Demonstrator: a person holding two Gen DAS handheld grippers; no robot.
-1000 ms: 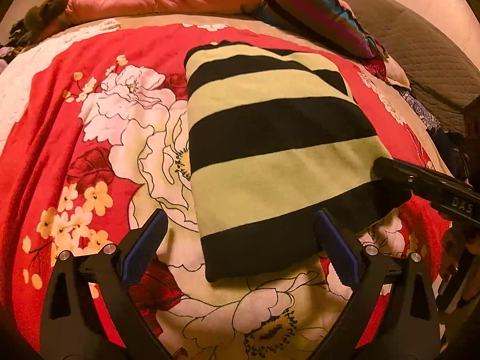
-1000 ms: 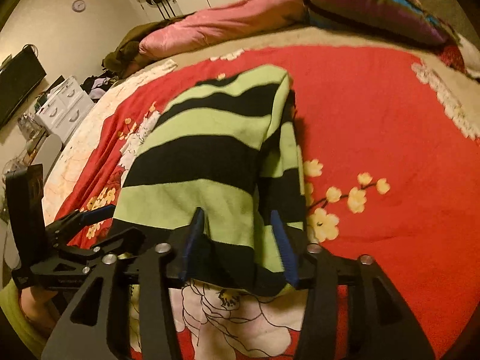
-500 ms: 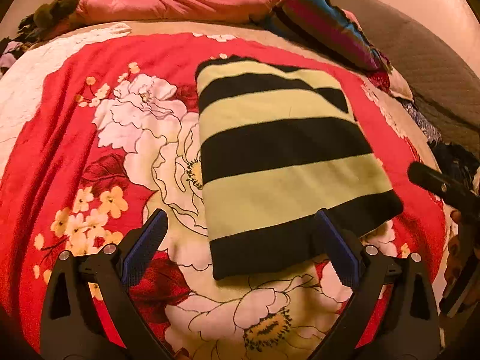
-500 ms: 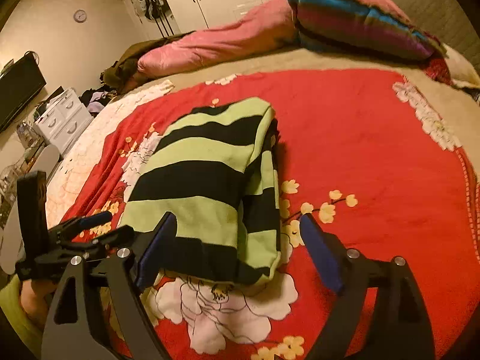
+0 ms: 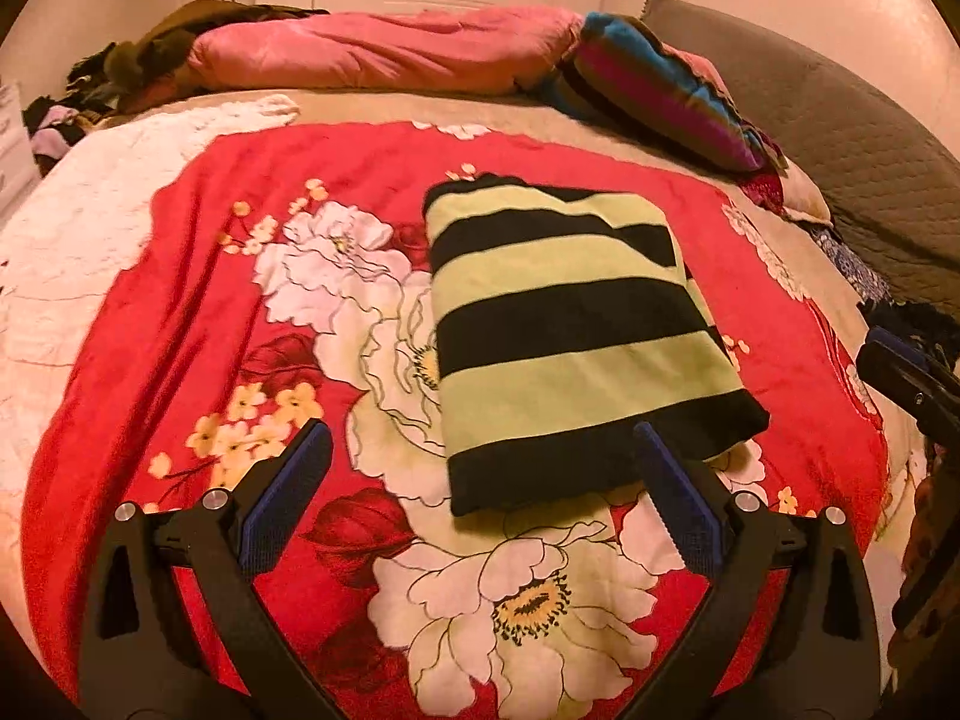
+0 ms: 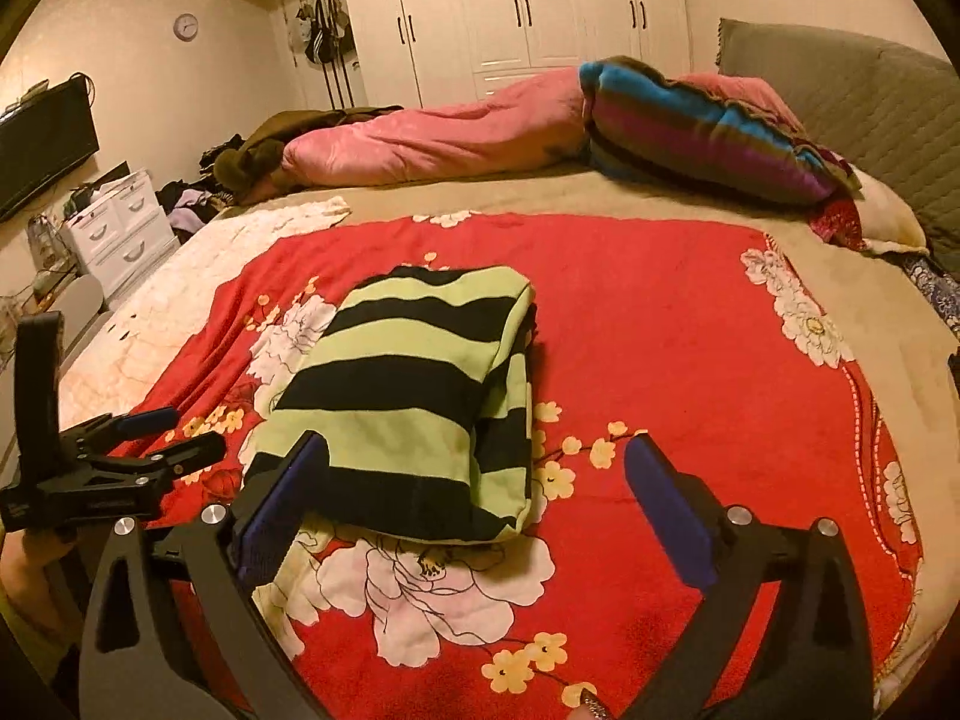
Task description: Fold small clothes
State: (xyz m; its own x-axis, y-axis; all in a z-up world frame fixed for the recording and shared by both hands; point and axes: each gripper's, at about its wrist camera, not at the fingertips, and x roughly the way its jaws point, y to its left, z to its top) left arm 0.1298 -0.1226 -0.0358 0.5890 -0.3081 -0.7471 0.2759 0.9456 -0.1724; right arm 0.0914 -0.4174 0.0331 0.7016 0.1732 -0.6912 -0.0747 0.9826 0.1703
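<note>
A: The right gripper (image 6: 474,492), black-armed with blue ribbed pads, has its jaws opening, very wide by now. Is anything between them?

B: Nothing gripped. The folded knit garment in pale green and black stripes (image 6: 408,396) lies on the red floral blanket (image 6: 690,360) beyond the pads. The left pad overlaps the garment's near corner in the right wrist view, but neither pad presses on the cloth.

A: And the left gripper (image 5: 480,480)?

B: Wide apart as well, holding nothing. In its own view the striped garment (image 5: 570,348) lies flat ahead, its black hem just past the right pad (image 5: 678,498).

A: Where on the bed is it?

B: Near the middle of the blanket, partly over a large white printed flower. A pink quilt (image 5: 384,54) and a striped multicoloured blanket roll (image 5: 654,96) lie well beyond it, along the far edge.
</note>
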